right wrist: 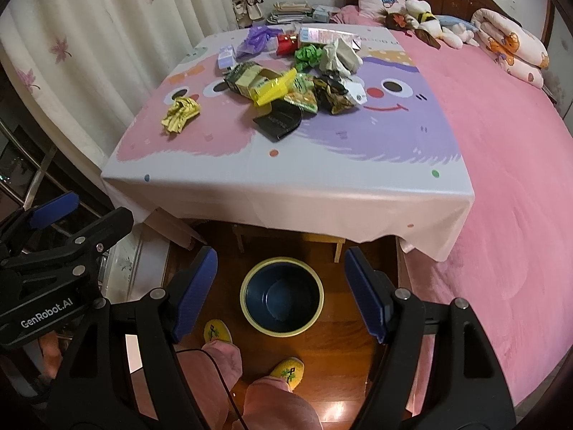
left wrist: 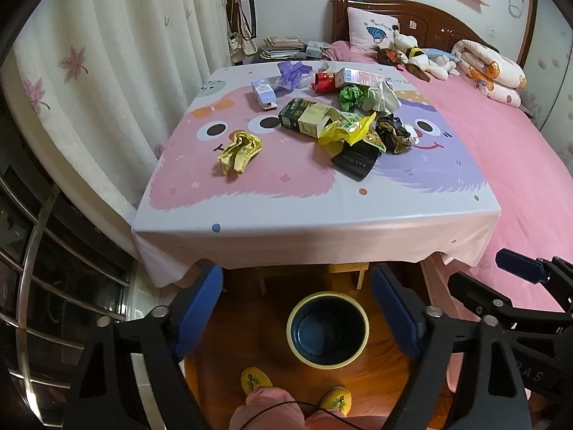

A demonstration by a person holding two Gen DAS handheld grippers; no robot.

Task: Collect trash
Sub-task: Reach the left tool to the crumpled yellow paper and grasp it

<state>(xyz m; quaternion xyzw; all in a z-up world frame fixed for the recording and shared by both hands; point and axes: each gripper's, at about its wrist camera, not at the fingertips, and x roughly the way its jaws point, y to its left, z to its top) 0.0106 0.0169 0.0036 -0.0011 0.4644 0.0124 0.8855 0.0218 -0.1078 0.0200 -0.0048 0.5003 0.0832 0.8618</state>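
Both grippers, left point(left wrist: 297, 308) and right point(right wrist: 281, 290), hang released over the bin point(right wrist: 282, 295); trash point(right wrist: 286, 82) litters the table point(right wrist: 286, 186) above.

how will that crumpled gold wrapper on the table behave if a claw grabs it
The gold wrapper looks like thin crinkled foil, so it is probably very light and would crush flat. It lies alone, and may slide on the smooth tablecloth when nudged.

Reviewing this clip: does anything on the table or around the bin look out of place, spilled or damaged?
Only the expected mess: crumpled wrappers and torn-open boxes are strewn over the table, including a gold wrapper lying apart and an opened green box. The bin stands upright and empty on the floor. Both grippers, left and right, are open and empty.
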